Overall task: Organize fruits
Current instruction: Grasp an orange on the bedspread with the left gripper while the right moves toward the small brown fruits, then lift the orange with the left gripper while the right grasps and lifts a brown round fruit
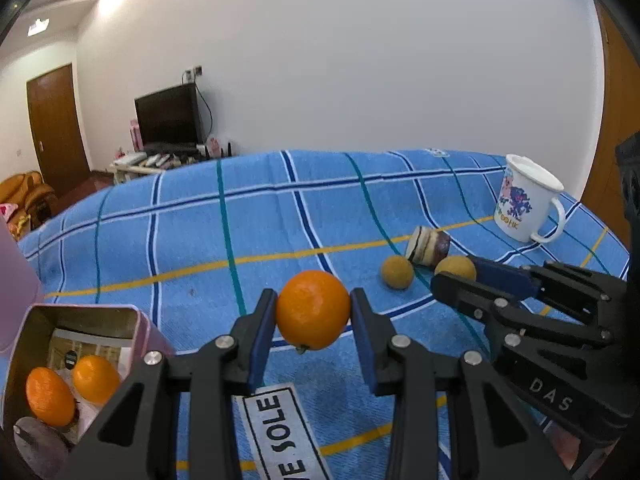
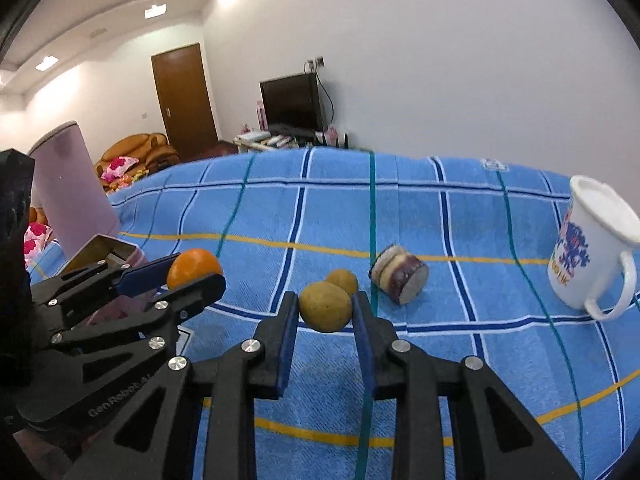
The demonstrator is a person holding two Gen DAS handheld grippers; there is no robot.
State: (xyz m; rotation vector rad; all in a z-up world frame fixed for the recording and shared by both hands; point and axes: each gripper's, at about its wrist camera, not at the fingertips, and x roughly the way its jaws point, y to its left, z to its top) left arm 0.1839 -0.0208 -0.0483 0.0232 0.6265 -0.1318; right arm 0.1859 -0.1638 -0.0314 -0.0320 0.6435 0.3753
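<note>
My left gripper (image 1: 313,312) is shut on an orange (image 1: 313,309) and holds it above the blue checked cloth (image 1: 240,216). A pink metal tin (image 1: 80,354) at the lower left holds two oranges (image 1: 50,396). My right gripper (image 2: 325,308) is shut on a yellow-brown round fruit (image 2: 325,306); it shows in the left wrist view (image 1: 456,267) too. A second yellow-brown fruit (image 2: 342,281) lies on the cloth just behind; it also shows in the left wrist view (image 1: 397,272). The left gripper with its orange (image 2: 194,268) shows at the left of the right wrist view.
A layered cake slice (image 2: 398,279) lies on its side behind the fruits. A white printed mug (image 2: 592,246) stands at the right. The tin's pink lid (image 2: 74,188) stands upright at the left. A printed card (image 1: 280,432) lies under the left gripper.
</note>
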